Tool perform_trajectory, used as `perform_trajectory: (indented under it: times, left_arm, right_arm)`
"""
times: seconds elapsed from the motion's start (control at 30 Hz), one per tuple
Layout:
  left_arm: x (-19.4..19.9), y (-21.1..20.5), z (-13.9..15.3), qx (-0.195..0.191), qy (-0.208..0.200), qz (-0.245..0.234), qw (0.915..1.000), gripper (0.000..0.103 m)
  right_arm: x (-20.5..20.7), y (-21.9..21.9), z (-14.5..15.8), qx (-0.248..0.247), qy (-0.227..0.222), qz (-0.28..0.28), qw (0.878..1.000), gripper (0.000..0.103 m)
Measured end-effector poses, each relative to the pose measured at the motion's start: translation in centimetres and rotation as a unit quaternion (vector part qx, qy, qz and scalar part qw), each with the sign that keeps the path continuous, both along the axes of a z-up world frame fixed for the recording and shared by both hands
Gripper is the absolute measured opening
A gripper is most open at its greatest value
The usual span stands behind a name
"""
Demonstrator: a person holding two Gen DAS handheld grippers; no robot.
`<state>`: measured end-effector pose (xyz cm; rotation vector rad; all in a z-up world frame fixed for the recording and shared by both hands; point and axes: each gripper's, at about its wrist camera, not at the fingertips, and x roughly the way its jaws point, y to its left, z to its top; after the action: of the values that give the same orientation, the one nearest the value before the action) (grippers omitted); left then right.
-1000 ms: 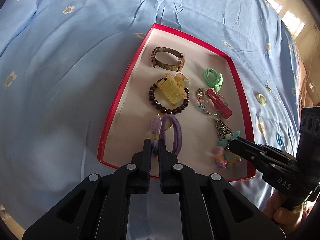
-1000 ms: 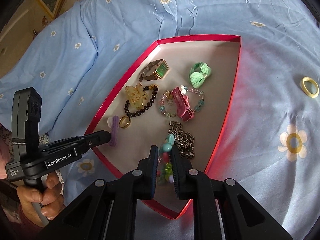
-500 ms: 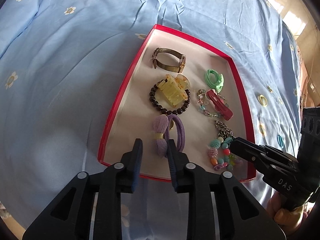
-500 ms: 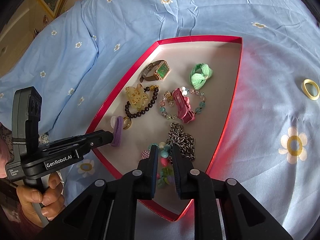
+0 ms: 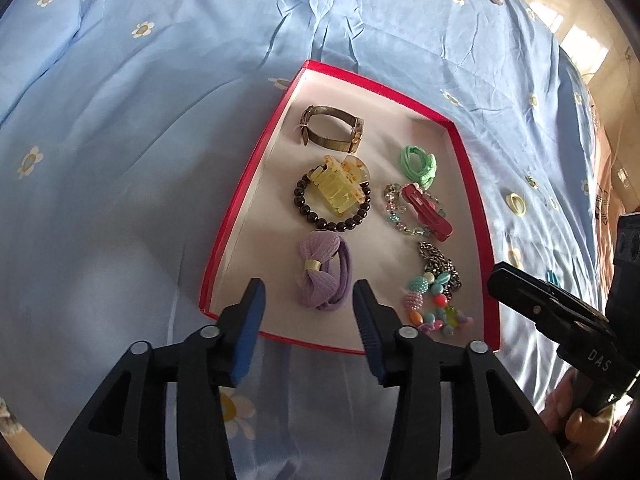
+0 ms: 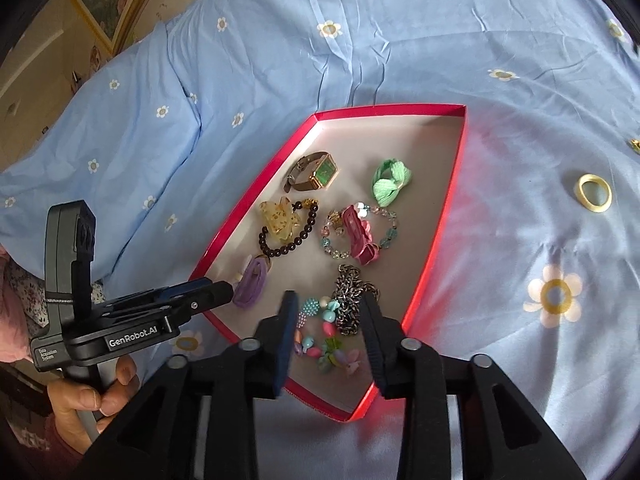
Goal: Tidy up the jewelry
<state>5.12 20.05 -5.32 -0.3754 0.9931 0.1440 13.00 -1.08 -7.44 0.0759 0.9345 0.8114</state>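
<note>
A red-rimmed tray (image 5: 236, 208) lies on a blue flowered bedspread and holds the jewelry. A purple bow hair tie (image 5: 324, 272) rests flat near the tray's front edge. My left gripper (image 5: 308, 286) hovers just before it, jaws opening, pads clear of it. In the right wrist view, a coloured bead bracelet (image 6: 324, 340) joined to a dark chain (image 6: 352, 300) lies at the tray's near corner. My right gripper (image 6: 329, 298) stands over it, jaws opening, with the beads between the fingers but untouched. The left gripper (image 6: 224, 292) shows there beside the purple hair tie (image 6: 250, 286).
The tray also holds a watch (image 5: 330, 130), a yellow claw clip (image 5: 340, 186) on a dark bead bracelet (image 5: 320, 220), a green hair tie (image 5: 420, 164) and a red clip (image 5: 426, 212). A yellow ring (image 6: 594, 192) lies on the bedspread right of the tray.
Both grippers went from shut to open. The left one let go of the purple hair tie and the right one released the bead bracelet; both pieces now lie in the tray.
</note>
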Motion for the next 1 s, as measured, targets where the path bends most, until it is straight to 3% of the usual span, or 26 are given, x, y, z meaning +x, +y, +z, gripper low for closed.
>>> perform_trajectory:
  times: [0.13, 0.3, 0.37, 0.63, 0.7, 0.83, 1.0]
  left_arm:
    - [-0.6, -0.1, 0.4, -0.001, -0.008, 0.001, 1.0, 0.054]
    - [-1.3, -0.3, 0.9, 0.001, -0.018, 0.002, 0.9998, 0.061]
    - [-1.5, -0.4, 1.0, 0.002, -0.018, 0.005, 0.9998, 0.071]
    - [-2.5, -0.2, 1.1, -0.007, -0.02, 0.016, 0.9996, 0.076]
    - [-2.9, -0.2, 1.3, -0.009, -0.026, 0.02, 0.9994, 0.076]
    - [-3.8, 0.1, 1.4, -0.019, -0.039, 0.03, 0.9986, 0.088]
    - [-5.5, 0.8, 1.1, -0.039, -0.06, 0.056, 0.9959, 0.091]
  right_arm:
    - [-0.3, -0.4, 0.1, 0.004, -0.003, -0.004, 1.0, 0.044]
    - [-0.7, -0.9, 0.3, 0.015, -0.006, -0.005, 1.0, 0.067]
    - [-0.9, -1.2, 0.3, 0.021, -0.006, -0.006, 1.0, 0.071]
    - [-1.6, -1.7, 0.6, 0.035, -0.008, -0.006, 0.999, 0.077]
    - [-1.7, -1.8, 0.7, 0.039, -0.01, -0.007, 0.999, 0.083]
    - [-2.2, -2.2, 0.7, 0.054, -0.022, -0.008, 0.998, 0.089]
    - [-3.3, -3.1, 0.3, 0.066, -0.04, -0.016, 0.997, 0.091]
